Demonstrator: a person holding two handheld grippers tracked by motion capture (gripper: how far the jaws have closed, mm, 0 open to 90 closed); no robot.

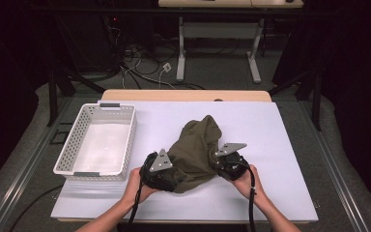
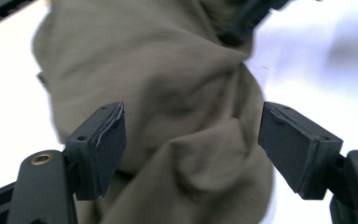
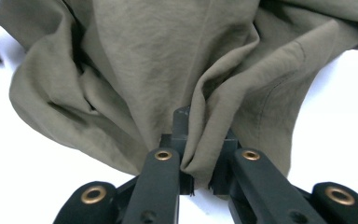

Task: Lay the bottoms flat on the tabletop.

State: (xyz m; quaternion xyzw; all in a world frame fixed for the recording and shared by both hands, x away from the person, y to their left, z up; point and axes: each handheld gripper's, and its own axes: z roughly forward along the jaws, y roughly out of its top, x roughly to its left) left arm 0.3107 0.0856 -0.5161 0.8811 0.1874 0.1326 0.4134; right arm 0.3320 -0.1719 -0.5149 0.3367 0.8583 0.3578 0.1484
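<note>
An olive-green cloth lies bunched in a heap on the white table top, between the two hand-held grippers. My left gripper sits at the heap's near left side. In the left gripper view its jaws stand wide apart, with a fold of the cloth between them and neither pad pressing on it. My right gripper is at the heap's right edge. In the right gripper view it is shut on a pinched fold of the cloth, which hangs up and away from the jaws.
A white perforated basket stands on the left part of the table, with nothing in it. The table's near edge runs just behind the person's wrists. Dark floor, cables and another table's legs lie beyond the far edge.
</note>
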